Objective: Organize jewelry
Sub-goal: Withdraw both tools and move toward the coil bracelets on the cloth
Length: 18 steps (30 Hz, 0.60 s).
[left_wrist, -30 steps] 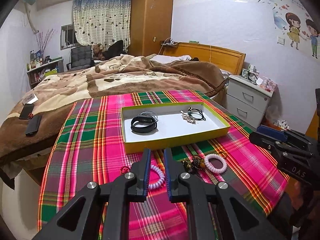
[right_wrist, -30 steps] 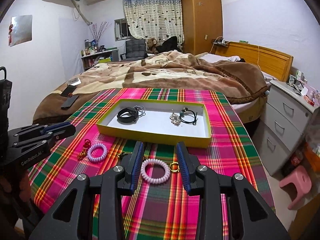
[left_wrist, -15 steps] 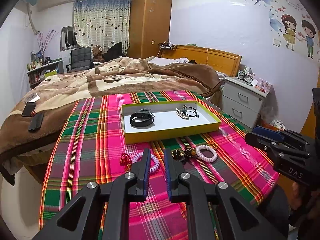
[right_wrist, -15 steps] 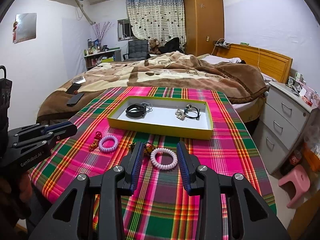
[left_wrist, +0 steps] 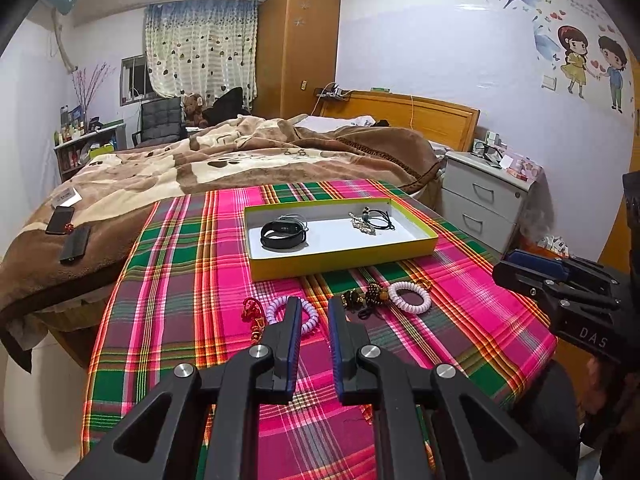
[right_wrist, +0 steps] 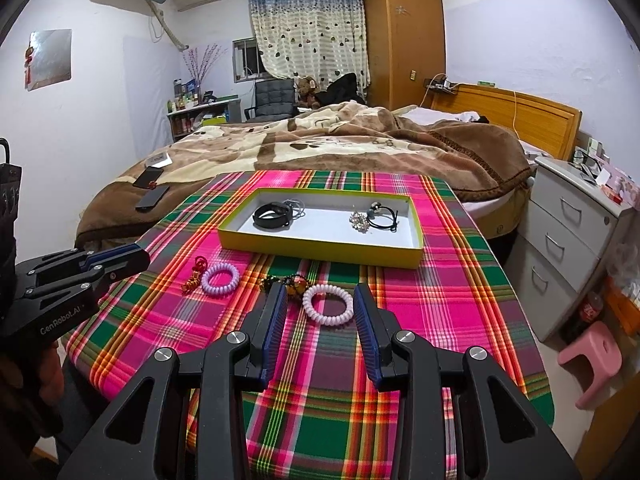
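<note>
Both grippers hang empty above the near end of the plaid cloth point(right_wrist: 420, 312), the left gripper point(left_wrist: 311, 312) parted only narrowly with a lilac coil band point(left_wrist: 309, 322) and red charm point(left_wrist: 252, 309) just past its tips, the right gripper point(right_wrist: 320, 308) spread wide with a pale coil band point(right_wrist: 328, 305) lying between its fingers and a dark beaded cluster point(right_wrist: 288, 282) beside its left finger. Beyond them the yellow tray point(right_wrist: 320, 250) holds a black wristband point(right_wrist: 272, 216), a silver piece point(right_wrist: 359, 222) and a black cord point(right_wrist: 384, 218), bare cloth lying open on both sides out to the table edges. Farther on lies the bed point(right_wrist: 320, 148), with a grey nightstand point(right_wrist: 576, 236) off to the right.
</note>
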Tool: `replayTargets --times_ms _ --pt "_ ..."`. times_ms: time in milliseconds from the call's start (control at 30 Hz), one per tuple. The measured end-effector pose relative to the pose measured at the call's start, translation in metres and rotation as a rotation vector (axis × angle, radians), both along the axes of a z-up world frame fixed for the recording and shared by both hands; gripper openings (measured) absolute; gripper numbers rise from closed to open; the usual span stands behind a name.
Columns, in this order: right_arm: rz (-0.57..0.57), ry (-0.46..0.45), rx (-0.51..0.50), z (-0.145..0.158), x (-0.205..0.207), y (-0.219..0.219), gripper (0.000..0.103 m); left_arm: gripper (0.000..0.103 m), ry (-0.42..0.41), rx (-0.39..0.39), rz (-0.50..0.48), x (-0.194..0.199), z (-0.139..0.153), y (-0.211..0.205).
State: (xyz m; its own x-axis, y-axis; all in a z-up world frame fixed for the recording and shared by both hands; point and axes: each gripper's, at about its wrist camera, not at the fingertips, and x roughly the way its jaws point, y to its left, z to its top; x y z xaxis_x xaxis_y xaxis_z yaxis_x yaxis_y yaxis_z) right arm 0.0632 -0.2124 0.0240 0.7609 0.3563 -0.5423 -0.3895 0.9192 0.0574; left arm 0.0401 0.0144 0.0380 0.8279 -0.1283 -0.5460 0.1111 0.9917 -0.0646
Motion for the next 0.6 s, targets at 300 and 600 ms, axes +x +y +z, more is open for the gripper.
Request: replayTargets --times_ms 300,600 --pt "-0.006 0.035 0.007 -0.012 0.015 -0.004 0.035 0.012 0.044 -0.003 0.022 0.014 -0.014 0.008" --pt "0.000 0.087 0.006 -0.029 0.035 0.000 0.035 0.012 0.130 -0.052 0.032 0.038 -0.038 0.021"
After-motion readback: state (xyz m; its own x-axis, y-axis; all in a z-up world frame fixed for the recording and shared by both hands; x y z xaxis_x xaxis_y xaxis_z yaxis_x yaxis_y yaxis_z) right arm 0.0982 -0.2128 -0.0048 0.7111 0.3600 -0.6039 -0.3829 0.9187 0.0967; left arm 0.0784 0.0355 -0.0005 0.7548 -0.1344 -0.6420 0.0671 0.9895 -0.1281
